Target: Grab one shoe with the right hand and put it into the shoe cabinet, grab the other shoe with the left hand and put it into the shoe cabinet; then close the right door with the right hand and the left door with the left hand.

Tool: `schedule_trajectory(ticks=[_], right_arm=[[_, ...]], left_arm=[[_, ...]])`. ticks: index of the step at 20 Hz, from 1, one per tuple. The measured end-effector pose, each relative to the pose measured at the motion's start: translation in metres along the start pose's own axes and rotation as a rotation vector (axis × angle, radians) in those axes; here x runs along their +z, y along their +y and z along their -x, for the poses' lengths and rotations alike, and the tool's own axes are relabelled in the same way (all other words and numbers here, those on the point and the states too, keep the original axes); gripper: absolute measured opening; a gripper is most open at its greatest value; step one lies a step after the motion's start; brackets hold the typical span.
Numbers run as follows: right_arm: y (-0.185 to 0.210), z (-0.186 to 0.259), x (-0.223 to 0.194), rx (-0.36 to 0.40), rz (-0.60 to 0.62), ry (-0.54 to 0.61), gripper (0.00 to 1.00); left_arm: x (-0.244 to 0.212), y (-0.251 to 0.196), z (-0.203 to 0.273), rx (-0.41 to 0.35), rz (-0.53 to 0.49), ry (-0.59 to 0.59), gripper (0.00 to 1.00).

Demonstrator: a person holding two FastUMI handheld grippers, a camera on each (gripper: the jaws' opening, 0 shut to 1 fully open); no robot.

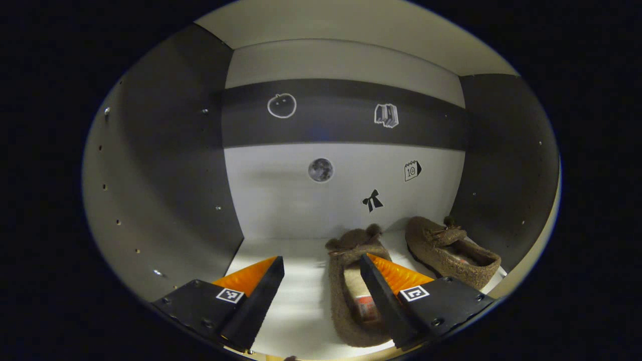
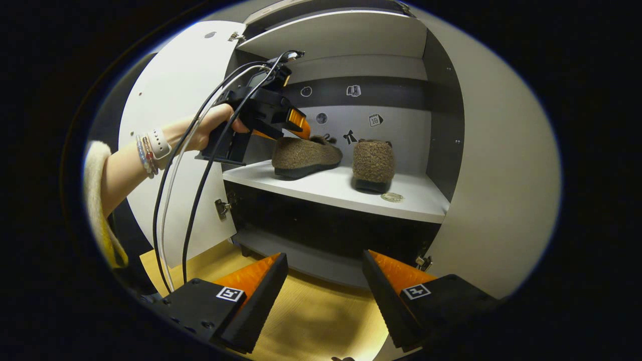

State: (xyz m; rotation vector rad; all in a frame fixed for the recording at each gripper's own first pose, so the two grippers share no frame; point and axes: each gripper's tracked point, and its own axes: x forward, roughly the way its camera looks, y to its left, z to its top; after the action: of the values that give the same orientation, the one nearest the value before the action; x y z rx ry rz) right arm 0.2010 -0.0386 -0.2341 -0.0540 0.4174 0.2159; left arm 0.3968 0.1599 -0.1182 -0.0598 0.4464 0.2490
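Here the left gripper has its fingers apart at the bottom of the left gripper view, gripping nothing, while the near shoe lies on the white shelf partly behind the right-hand finger, apparently released. The second shoe sits beside it at lower right, toe toward the back wall. In the right gripper view the right gripper also stands apart and empty at the bottom, facing the shoe cabinet. Both shoes are shelved mid-frame. The left door at upper left and right door at right stand open; the hand is in the doorway, likely blocking closure.

Fuzzy felt-like shoes, smooth matt shelf, wood-grain floor
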Motion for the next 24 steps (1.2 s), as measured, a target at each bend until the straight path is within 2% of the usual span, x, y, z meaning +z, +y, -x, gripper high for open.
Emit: schedule_trajectory(ticks=[5,8,12,15,18,19,21,23,24], right_arm=[[0.019,0.029,0.018,-0.017,0.007,-0.047,0.98],[0.036,0.062,0.042,-0.045,0.010,-0.104,0.99],[0.063,0.127,0.091,-0.072,-0.017,-0.234,0.98],[0.060,0.193,0.120,-0.124,-0.014,-0.320,0.98],[0.028,0.249,0.144,-0.204,-0.054,-0.392,1.00],[0.011,0.264,0.148,-0.243,-0.060,-0.406,0.98],[-0.036,0.293,0.148,-0.345,-0.060,-0.425,1.00],[-0.086,0.306,0.141,-0.442,-0.045,-0.408,0.98],[-0.105,0.307,0.139,-0.461,-0.049,-0.395,0.94]], left_arm=[[0.018,-0.007,0.078,-0.050,0.009,-0.099,0.98],[0.021,-0.023,0.149,-0.128,0.009,-0.164,0.98],[0.004,-0.028,0.260,-0.192,-0.007,-0.214,0.98],[-0.020,-0.033,0.336,-0.269,-0.001,-0.224,0.97],[-0.038,-0.028,0.394,-0.332,0.031,-0.231,0.98],[-0.042,-0.023,0.409,-0.352,0.044,-0.234,0.98],[-0.046,-0.014,0.435,-0.392,0.090,-0.242,0.98],[-0.051,0.002,0.454,-0.417,0.118,-0.251,0.96],[-0.055,0.014,0.460,-0.401,0.113,-0.254,0.95]])
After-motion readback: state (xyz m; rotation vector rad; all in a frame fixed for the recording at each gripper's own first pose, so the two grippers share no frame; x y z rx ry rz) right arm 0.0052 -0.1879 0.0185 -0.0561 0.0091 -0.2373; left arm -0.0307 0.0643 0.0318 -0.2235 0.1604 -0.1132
